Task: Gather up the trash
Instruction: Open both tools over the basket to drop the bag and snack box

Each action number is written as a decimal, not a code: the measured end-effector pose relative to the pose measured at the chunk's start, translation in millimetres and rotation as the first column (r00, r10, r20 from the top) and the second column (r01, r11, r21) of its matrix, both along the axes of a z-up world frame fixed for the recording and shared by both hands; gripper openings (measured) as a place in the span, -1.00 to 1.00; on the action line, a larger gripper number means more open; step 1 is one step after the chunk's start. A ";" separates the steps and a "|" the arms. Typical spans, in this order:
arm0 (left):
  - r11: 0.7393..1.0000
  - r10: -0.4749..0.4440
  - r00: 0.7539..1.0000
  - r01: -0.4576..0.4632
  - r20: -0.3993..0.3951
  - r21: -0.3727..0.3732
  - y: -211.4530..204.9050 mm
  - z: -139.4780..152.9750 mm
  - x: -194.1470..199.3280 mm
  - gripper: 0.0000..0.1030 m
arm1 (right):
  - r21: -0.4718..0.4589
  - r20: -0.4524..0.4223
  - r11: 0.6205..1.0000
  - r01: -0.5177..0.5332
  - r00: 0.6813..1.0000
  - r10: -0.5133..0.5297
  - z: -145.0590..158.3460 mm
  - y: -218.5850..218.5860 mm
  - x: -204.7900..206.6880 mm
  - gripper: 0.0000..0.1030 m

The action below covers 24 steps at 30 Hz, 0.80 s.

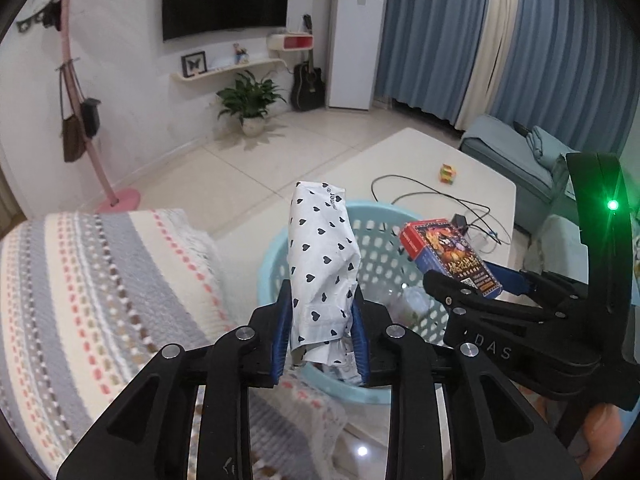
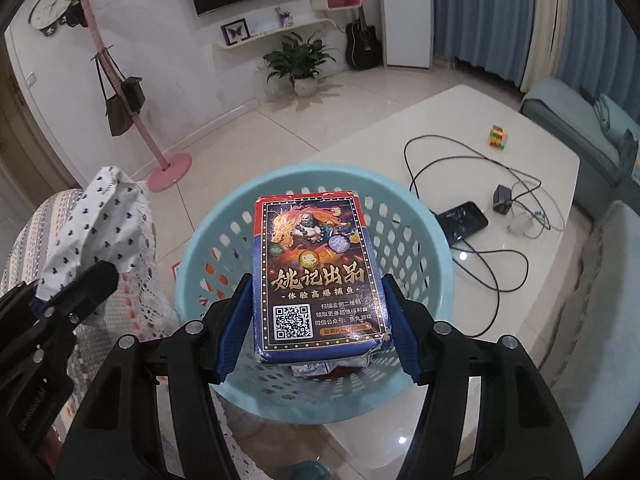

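While both loads hang over the basket (image 2: 224, 216) for dropping, the left gripper (image 1: 320, 320) clenches the wrapper (image 1: 320, 256) and the right gripper (image 2: 318, 320) clenches the box (image 2: 316, 272).

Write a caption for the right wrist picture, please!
Right gripper holds a card box over the blue basket; left gripper holds a wrapper.

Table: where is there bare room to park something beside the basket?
The white table is bare along its far edge, between the black cable loop and the floor side, left of the colourful cube. Crowded: the near right stretch, where phone, charger and cable tangle beside the basket.
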<state>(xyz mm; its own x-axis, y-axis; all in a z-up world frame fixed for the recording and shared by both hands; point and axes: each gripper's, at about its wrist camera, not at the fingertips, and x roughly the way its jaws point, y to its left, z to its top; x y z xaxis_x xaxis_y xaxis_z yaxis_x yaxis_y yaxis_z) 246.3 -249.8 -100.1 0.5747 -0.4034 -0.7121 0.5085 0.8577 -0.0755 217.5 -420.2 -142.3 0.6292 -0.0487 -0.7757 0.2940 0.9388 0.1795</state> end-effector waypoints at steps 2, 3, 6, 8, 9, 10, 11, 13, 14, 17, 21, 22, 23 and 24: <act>1.000 -0.008 1.000 0.008 -0.001 -0.007 -3.1 1.0 0.6 -0.31 | 0.004 -0.003 1.000 0.004 1.000 -0.003 -0.8 -1.9 -0.7 0.17; 1.000 -0.011 1.000 0.011 0.001 -0.012 -4.9 3.1 2.1 -0.26 | 0.010 -0.003 1.000 0.004 1.000 -0.004 -0.3 -2.9 -0.9 0.17; 0.999 -0.025 1.000 0.025 -0.002 -0.033 -8.2 6.6 7.7 0.20 | 0.046 -0.003 0.999 0.008 1.000 -0.008 1.4 -6.1 -2.3 0.18; 0.999 -0.025 1.000 0.025 -0.014 -0.047 -3.9 5.2 10.1 0.36 | 0.056 -0.005 0.998 0.017 1.000 -0.017 1.2 -9.5 -4.1 0.19; 0.998 -0.031 0.999 0.029 -0.026 -0.056 -0.8 3.7 10.0 0.38 | 0.060 -0.005 0.998 0.019 1.000 -0.019 2.2 -10.3 -4.3 0.23; 0.997 -0.031 0.999 0.028 -0.040 -0.065 2.7 1.5 9.9 0.39 | 0.065 -0.008 0.998 0.020 1.000 -0.020 1.7 -11.7 -5.2 0.23; 0.997 -0.028 0.998 0.024 -0.050 -0.070 3.7 -0.1 8.8 0.42 | 0.068 -0.012 0.998 0.019 1.000 -0.018 1.2 -12.3 -5.6 0.23; 0.996 -0.016 0.997 0.009 -0.079 -0.090 13.1 -3.6 8.9 0.44 | 0.067 -0.014 0.998 0.015 1.000 -0.014 2.0 -11.9 -7.2 0.23; 0.995 -0.015 0.996 0.006 -0.089 -0.099 16.5 -4.4 7.7 0.44 | 0.064 -0.013 0.998 0.012 1.000 -0.011 3.3 -11.2 -7.9 0.23; 0.993 -0.018 0.995 0.006 -0.100 -0.118 27.0 -0.8 1.1 0.44 | 0.051 -0.005 0.999 -0.002 1.000 0.002 9.3 -5.1 -12.0 0.23; 0.989 -0.002 0.997 -0.008 -0.072 -0.146 48.6 11.7 -12.1 0.48 | 0.072 -0.001 0.996 -0.058 0.998 0.058 20.8 6.4 -17.1 0.23; 0.988 0.006 0.998 -0.014 -0.057 -0.151 56.2 16.4 -17.2 0.50 | 0.059 0.007 0.995 -0.079 0.997 0.078 27.5 14.7 -20.0 0.23; 0.988 0.015 0.999 -0.022 -0.043 -0.155 63.2 20.8 -22.2 0.51 | 0.047 0.019 0.994 -0.100 0.995 0.099 33.4 22.8 -23.0 0.23; 0.987 0.023 0.999 -0.028 -0.034 -0.160 67.9 24.5 -25.5 0.51 | 0.037 0.030 0.993 -0.115 0.993 0.114 38.1 28.8 -25.8 0.23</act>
<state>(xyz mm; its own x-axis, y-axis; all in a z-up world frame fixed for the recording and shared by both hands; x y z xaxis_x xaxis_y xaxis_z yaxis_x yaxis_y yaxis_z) 220.8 -181.9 -75.6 0.5643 -0.4995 -0.6573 0.4818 0.8458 -0.2290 191.8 -391.4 -104.2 0.6503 0.0545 -0.7577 0.1789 0.9584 0.2226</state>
